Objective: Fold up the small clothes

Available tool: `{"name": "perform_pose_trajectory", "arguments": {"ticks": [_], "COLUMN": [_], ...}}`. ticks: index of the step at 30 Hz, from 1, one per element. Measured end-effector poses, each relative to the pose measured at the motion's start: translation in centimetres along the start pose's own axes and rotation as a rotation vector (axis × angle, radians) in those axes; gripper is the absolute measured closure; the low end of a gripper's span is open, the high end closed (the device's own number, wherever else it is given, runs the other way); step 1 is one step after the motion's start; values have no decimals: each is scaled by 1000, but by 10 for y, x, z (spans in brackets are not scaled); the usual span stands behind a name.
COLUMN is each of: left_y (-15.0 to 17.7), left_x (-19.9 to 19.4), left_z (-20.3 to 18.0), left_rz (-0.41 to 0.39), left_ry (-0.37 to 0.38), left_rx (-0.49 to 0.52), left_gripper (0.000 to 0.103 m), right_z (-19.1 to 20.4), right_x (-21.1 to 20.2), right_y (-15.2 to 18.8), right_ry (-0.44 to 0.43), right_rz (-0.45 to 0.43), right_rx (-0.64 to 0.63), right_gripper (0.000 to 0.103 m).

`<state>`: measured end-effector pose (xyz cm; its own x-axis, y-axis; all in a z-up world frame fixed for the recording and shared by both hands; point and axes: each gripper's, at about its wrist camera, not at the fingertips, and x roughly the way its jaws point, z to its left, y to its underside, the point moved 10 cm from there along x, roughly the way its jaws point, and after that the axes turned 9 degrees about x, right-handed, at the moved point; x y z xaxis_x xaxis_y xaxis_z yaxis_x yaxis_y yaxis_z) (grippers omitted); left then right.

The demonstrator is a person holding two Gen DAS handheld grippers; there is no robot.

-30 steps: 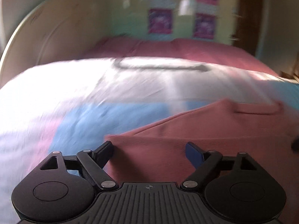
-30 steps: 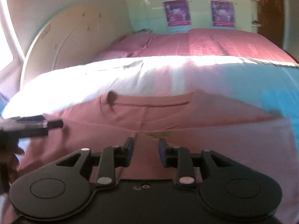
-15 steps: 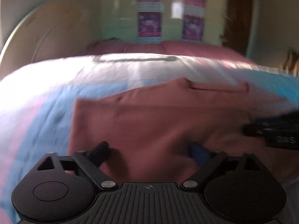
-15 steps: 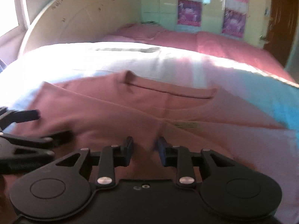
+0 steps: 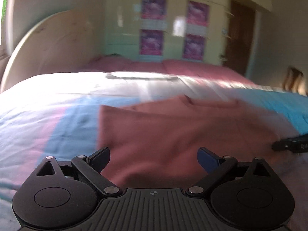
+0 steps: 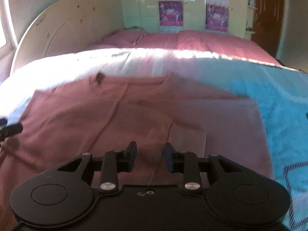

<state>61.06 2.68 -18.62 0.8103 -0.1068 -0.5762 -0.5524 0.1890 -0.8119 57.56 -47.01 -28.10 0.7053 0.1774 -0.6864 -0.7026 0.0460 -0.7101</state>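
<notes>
Lying flat on the bed is a dusty-pink shirt [image 5: 173, 132], its neckline [image 6: 142, 83] pointing toward the far pillows and its side portions appearing folded inward, so that a paler panel [image 6: 221, 123] is covering the side nearest the turquoise part of the bedspread. The shirt is resting on a bedspread [image 5: 63, 115] patterned in white, pink, blue and turquoise blocks. The view is blurred, so finer creases cannot be made out.

The left hand-held gripper [image 5: 153, 156] is hovering over the near hem of the shirt, close to the garment's straight outer edge, with its jaws spread wide and nothing between them; the cloth is merely showing through the gap. The right hand-held gripper [image 6: 149, 157] is hanging over the middle of the shirt's near portion, above a fold line running toward the neckline. Its jaws are standing narrowly apart, with a clear gap between the pads, and no cloth is being pinched. Each gripper's tip is also appearing at the edge of the other's view, beside the shirt's outer margins.

Beyond the shirt's neckline, a pink quilt [image 6: 192, 42] is covering the far end of the bed. Farther still beyond the shirt, a pale rounded headboard [image 6: 63, 30] is rising, next to a green wardrobe bearing four purple posters [image 5: 152, 42]. A brown door [image 5: 240, 38] is standing past the wardrobe.
</notes>
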Motion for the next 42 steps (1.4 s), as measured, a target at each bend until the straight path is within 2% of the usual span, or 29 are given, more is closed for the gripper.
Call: {"name": "perform_pose_trajectory", "arguments": {"ticks": [2, 4, 9, 12, 22, 25, 27, 36, 42], "left_y": [26, 33, 31, 37, 36, 38, 48, 82, 95], "left_x": [14, 10, -3, -1, -7, -24, -34, -96, -155], "left_z": [-1, 3, 3, 1, -6, -5, -4, -25, -42], "left_rz": [119, 106, 112, 121, 132, 125, 146, 156, 118], "left_ry": [-3, 2, 1, -9, -36, -53, -69, -116, -134], "left_rx": [23, 24, 21, 32, 78, 87, 79, 66, 80], "left_gripper": [6, 6, 6, 6, 6, 6, 6, 6, 6], "right_z": [-12, -20, -12, -20, -16, -17, -24, -67, -88], "right_x": [-1, -9, -31, -15, -13, -36, -49, -117, -173], "right_y": [9, 12, 8, 21, 19, 13, 17, 56, 88], "right_ry": [46, 43, 37, 79, 106, 69, 52, 24, 19], "right_rz": [5, 4, -38, 28, 32, -9, -19, -49, -72], "right_rx": [9, 54, 44, 62, 34, 66, 85, 130, 130], "right_gripper": [74, 73, 71, 69, 64, 57, 57, 57, 57]}}
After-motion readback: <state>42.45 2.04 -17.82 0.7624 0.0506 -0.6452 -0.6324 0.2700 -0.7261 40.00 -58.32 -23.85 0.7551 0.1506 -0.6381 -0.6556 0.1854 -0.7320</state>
